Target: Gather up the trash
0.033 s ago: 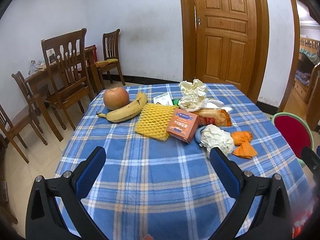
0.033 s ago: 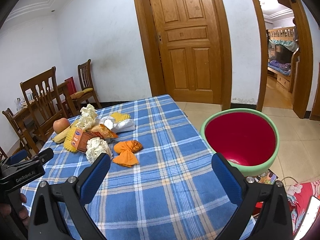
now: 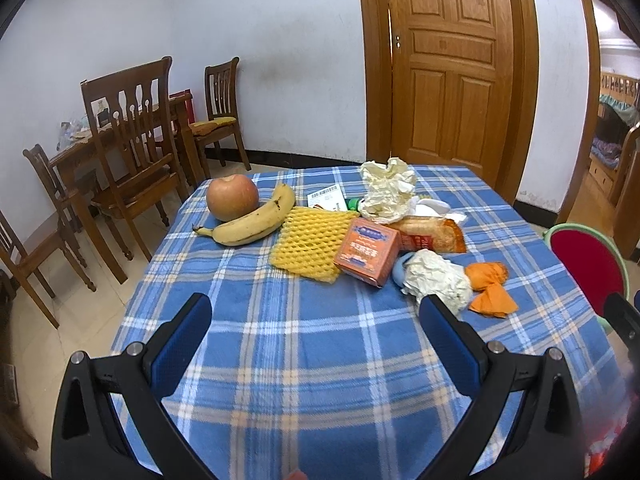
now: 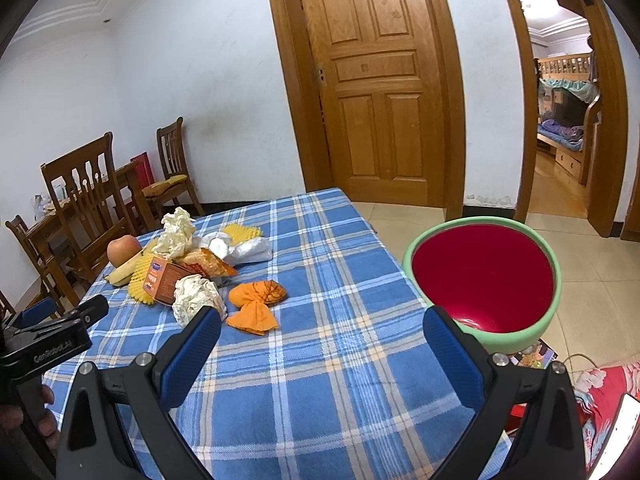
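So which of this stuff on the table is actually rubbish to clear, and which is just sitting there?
Rubbish to collect: crumpled paper, orange wrapper, yellow foam net, orange box, snack bag, into the red bin.

Just lying about: apple, banana, chairs.

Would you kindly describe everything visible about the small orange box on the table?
The orange box looks like thin cardboard, with a blue label on top and pale print on its front. It seems closed and intact, lying flat and slightly askew on the plaid tablecloth. It overlaps the yellow foam net; the crumpled paper ball sits alongside.
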Demonstrator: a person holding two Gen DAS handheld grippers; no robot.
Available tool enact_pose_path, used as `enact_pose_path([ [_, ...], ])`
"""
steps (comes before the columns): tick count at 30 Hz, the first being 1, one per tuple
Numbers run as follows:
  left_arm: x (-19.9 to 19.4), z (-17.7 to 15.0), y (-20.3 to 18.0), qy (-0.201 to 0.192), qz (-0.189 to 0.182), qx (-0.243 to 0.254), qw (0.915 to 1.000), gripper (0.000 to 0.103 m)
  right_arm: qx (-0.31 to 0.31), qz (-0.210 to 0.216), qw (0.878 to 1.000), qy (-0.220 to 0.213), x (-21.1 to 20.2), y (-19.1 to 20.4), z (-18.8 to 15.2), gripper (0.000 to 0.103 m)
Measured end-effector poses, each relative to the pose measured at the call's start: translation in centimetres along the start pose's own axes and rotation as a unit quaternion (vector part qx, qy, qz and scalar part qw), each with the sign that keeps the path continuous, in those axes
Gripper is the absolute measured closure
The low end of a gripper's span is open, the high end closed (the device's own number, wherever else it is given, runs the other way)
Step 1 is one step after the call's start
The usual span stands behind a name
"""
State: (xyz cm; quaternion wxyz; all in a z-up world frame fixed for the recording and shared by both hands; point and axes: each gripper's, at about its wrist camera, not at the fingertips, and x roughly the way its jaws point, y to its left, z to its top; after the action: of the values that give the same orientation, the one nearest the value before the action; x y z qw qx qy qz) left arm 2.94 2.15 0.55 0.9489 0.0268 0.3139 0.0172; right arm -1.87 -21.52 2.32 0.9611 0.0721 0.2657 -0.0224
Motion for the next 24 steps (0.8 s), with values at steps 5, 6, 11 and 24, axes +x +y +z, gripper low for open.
enact_pose_path([
  [5, 2.1, 1.4, -0.1, 0.009, -0.002, 0.018, 0.9998, 0.001, -0.013, 0.006, 1.0, 0.019, 1.8, 0.9, 1.1, 0.0],
  [6, 2.5, 1.6, -0.2, 0.01, -0.003, 0.023, 0.9997, 0.001, -0.014, 0.008, 1.0, 0.023, 2.2, 1.2, 1.3, 0.0],
  [11, 4.7, 2.7, -0.7, 0.016, -0.011, 0.049, 0.9986, 0.001, -0.027, 0.011, 0.998, 0.048, 4.4, 2.4, 1.9, 0.0],
  [24, 10.6, 3.8, -2.7, 0.071, -0.074, 0.086, 0.991, 0.017, -0.058, 0.0, 0.99, 0.127, 9.6, 5.0, 2.3, 0.011],
])
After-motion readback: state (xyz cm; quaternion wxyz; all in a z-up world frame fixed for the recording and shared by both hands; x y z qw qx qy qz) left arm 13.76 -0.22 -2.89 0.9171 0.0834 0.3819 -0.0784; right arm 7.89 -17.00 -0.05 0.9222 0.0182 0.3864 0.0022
